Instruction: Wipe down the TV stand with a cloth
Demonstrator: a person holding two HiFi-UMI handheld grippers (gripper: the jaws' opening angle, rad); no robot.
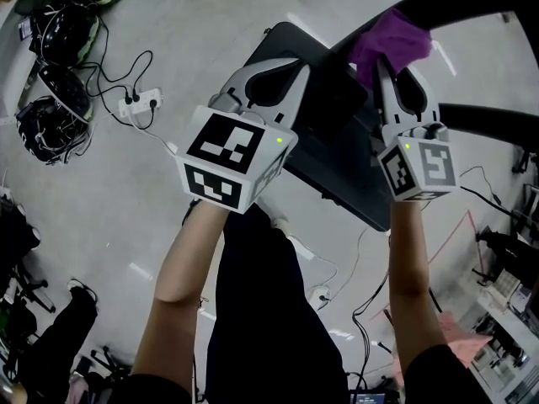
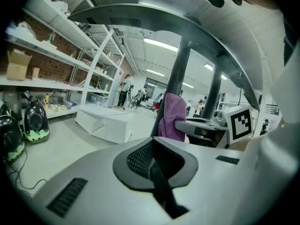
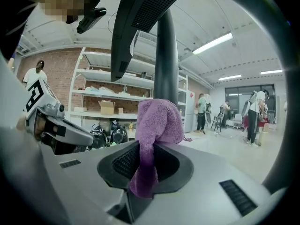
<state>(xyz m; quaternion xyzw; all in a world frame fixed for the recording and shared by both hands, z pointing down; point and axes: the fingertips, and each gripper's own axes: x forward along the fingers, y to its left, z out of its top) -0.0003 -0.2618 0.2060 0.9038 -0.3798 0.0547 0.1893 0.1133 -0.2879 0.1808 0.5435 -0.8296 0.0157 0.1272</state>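
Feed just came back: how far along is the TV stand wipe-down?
Done: purple cloth is clamped in the right gripper. In hand: cloth held up at the stand's post; contact unclear. Remaining: the wiping, including the dark base. The left gripper is shut, empty.

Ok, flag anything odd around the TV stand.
Nothing damaged or spilled; the right gripper pinches the purple cloth. Only a white power strip and loose cables sprawl on the floor left of the TV stand base.

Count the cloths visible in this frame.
1. The purple cloth is pinched in the right gripper, in front of the TV stand's post. The left gripper is shut with nothing in it. No other cloth shows.
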